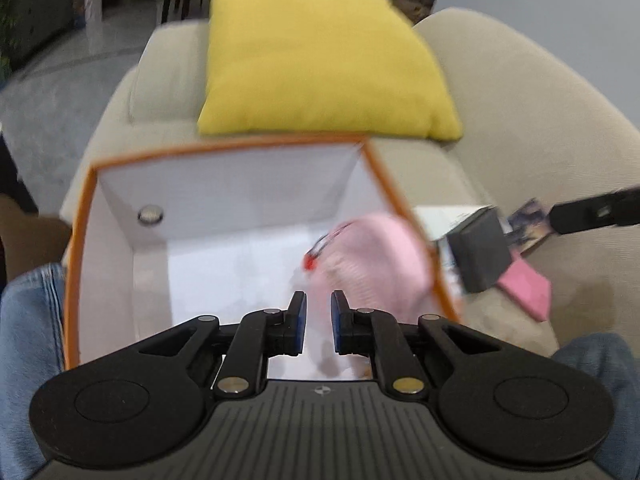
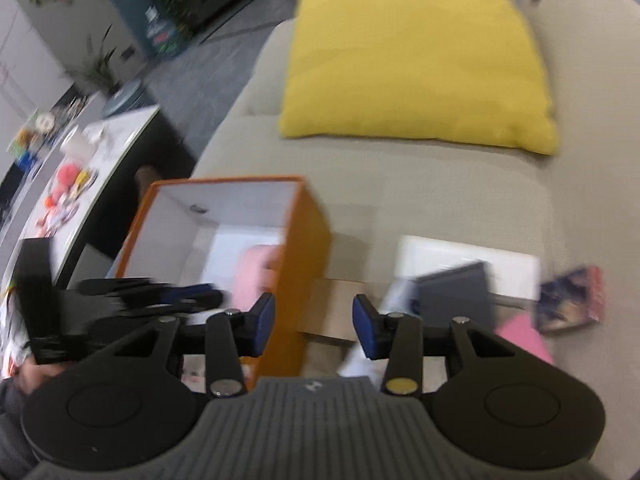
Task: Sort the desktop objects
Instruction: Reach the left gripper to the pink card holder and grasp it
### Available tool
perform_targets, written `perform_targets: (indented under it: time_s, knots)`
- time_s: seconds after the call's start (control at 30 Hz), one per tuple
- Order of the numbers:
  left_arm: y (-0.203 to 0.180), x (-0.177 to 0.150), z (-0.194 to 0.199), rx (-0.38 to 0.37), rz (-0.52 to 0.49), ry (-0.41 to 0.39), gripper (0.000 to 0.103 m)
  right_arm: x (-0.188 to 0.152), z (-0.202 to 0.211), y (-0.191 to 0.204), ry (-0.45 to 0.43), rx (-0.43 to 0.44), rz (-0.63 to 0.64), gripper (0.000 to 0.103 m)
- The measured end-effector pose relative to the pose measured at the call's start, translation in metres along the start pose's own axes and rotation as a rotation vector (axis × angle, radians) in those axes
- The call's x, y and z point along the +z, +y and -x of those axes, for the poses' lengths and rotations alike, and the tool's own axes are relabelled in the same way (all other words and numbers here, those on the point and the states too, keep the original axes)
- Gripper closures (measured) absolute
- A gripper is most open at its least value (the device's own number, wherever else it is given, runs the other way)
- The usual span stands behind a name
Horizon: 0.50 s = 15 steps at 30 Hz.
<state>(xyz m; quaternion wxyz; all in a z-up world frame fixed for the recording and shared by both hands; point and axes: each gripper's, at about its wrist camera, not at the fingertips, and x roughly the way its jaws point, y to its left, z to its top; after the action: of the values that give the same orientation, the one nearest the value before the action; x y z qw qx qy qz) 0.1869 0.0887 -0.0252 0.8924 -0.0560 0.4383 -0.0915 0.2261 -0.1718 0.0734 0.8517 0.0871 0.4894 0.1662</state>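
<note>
Currently left gripper (image 1: 319, 322) hangs empty, fingers slightly parted, over the orange box (image 1: 384, 168) — pink item (image 1: 376, 256) lies inside, just ahead-right. Right gripper (image 2: 314, 326), released, straddles the box wall — risk: clipping and tipping it off the sofa (image 2: 440, 200).

The box (image 1: 374, 160) is orange outside and white inside. A pink fuzzy thing (image 1: 376, 256) in it has a red bit. The pillow (image 2: 416, 56) is yellow. The sofa (image 2: 440, 184) is beige. A flat pink thing (image 1: 526, 284) lies beside a dark grey block (image 1: 480, 252). The finger pads (image 2: 366, 326) are blue.
</note>
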Motion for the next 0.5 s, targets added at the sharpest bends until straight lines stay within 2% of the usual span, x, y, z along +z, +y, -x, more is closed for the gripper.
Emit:
perform_targets:
  time_s: [0.13, 0.3, 0.5]
  knots:
    - [-0.034, 0.011, 0.019, -0.016, -0.067, -0.057, 0.088, -0.025, 0.015, -0.044, -0.049, -0.077, -0.067, 0.058]
    - [-0.087, 0.02, 0.014, -0.079, -0.183, -0.056, 0.085, -0.055, 0.015, -0.095, -0.051, -0.19, -0.131, 0.058]
    - [-0.14, 0.022, -0.019, -0.146, -0.262, -0.006, 0.083, -0.08, -0.006, -0.131, 0.009, -0.189, -0.22, 0.058]
